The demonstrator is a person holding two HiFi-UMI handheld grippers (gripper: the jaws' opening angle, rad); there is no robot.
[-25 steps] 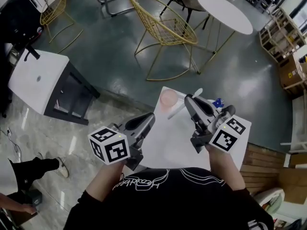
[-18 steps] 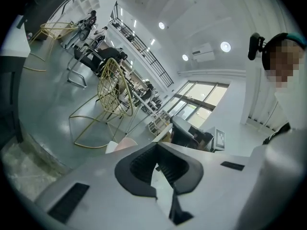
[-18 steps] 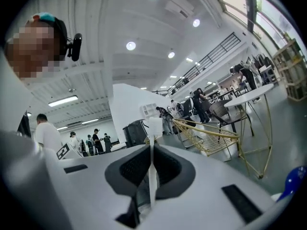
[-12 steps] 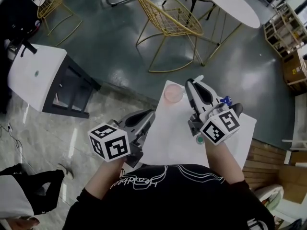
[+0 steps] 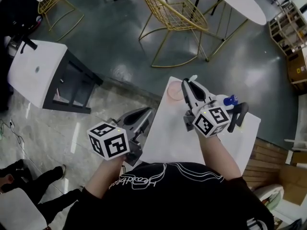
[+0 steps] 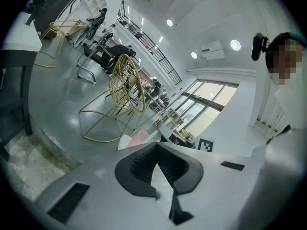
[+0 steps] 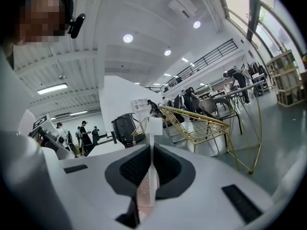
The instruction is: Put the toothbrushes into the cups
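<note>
The task seems to be at an early stage: as far as the head view shows, no toothbrush stands in the pink cup yet. The right gripper has its fingers pinching a white toothbrush. The brush pokes out past the tips just beside the cup, and the right gripper view shows the cup's pink below the jaws. The left gripper hovers at the edge of the white table, nearer the person than the cup, its fingers pressed together on nothing. On the far side of the right gripper from the cup sits something blue, too small to name. What seems left is to lower this brush into the cup, then deal with any others.
</note>
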